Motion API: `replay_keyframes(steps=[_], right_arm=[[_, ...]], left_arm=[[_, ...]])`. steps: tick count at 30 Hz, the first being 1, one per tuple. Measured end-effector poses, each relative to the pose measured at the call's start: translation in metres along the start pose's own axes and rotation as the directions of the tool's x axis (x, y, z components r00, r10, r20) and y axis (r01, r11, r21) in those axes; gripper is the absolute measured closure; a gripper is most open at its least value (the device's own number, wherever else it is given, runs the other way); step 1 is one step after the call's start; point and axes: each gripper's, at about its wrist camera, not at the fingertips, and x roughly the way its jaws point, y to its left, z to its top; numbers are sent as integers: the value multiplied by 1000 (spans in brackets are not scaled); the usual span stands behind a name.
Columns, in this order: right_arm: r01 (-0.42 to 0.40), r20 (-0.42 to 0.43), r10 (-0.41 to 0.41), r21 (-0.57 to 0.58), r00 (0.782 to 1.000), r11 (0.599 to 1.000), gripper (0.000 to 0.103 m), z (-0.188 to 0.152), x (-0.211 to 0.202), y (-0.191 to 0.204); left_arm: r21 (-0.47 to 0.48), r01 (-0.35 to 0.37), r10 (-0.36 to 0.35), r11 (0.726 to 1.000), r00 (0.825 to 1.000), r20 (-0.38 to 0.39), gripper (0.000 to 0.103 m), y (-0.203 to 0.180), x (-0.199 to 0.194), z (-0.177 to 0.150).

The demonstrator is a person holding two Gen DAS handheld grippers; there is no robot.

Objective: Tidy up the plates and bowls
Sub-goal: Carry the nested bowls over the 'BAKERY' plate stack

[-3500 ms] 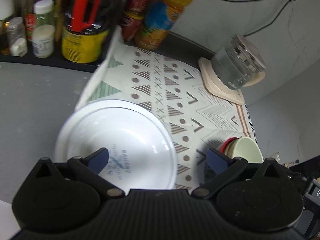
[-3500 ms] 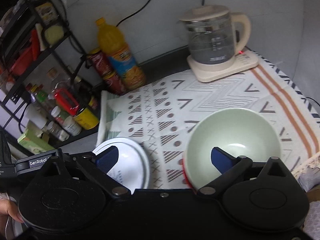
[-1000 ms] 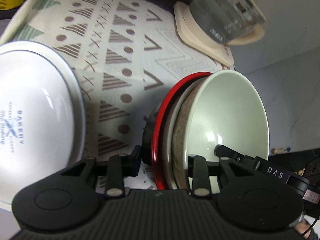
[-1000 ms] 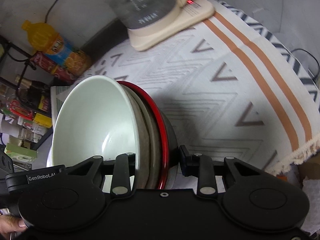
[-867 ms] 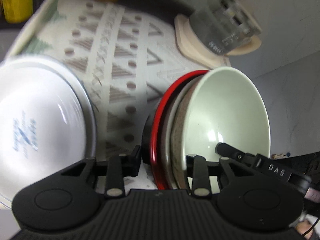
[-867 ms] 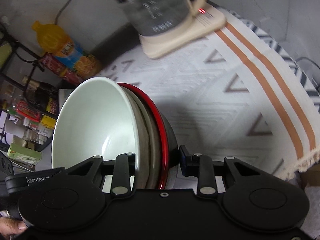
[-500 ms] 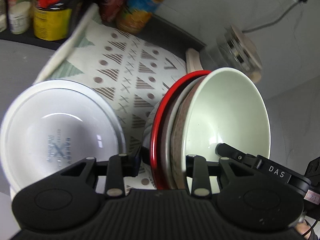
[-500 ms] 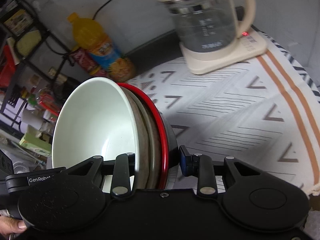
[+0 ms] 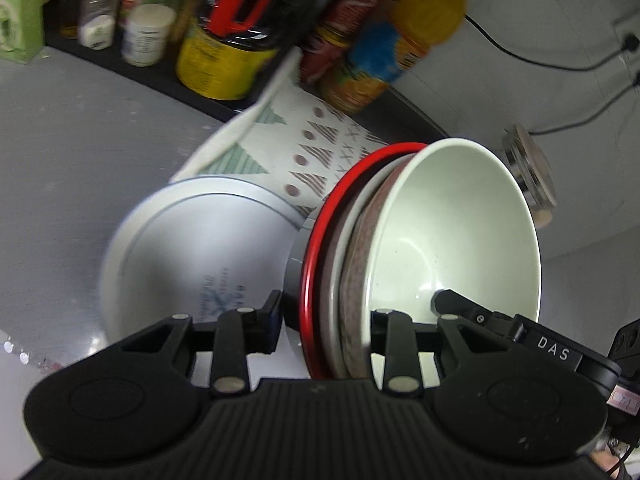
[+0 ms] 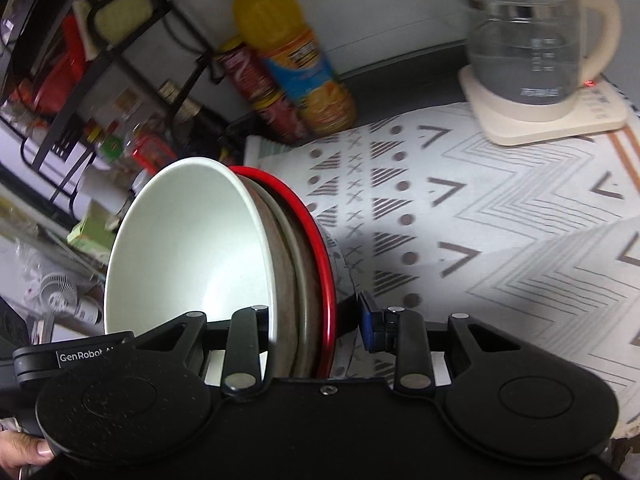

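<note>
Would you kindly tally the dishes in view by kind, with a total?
Bowls, nested and clamped between both grippers: 4 — pale green bowl, speckled brown bowl, grey bowl, red-rimmed bowl
Plates: 1 — white plate
Total: 5

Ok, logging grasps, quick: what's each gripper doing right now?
Left gripper: shut on the stack of bowls.
Right gripper: shut on the same stack of bowls.

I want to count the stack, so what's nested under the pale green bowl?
Under the pale green bowl show the rims of a speckled brown dish, a grey one and a red-rimmed one. Their insides are covered.
</note>
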Motion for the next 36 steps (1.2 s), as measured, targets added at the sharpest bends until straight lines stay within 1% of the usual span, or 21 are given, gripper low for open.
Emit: replay_keyframes(steps=[9,14,17,22,31,36], right_arm=[[-49,-57,47,-37,997,998,72,-5,25,31],[-51,-93,48,-30,994,998,72,-9,43,40],[-45,-110,42,-23,993,999,72,-13,51,44],[-31,-138,30,-3,990,1000,72,-20,62,46],[2,-154,5,45,988,999,72,-28,73,40],[2,-161,8,62,987,998,72,-33,78,38]], left_arm=[[-65,-35,36,997,999,15,72,36,-16,-3],[-100,-50,50,994,999,3,72,55,-13,-3],[-105,-59,58,993,998,-10,72,65,-10,-1],[-103,-71,67,992,997,-38,72,72,-4,0],[-99,-80,72,992,994,-77,72,77,6,1],[-102,-85,78,991,994,-73,72,80,8,4]])
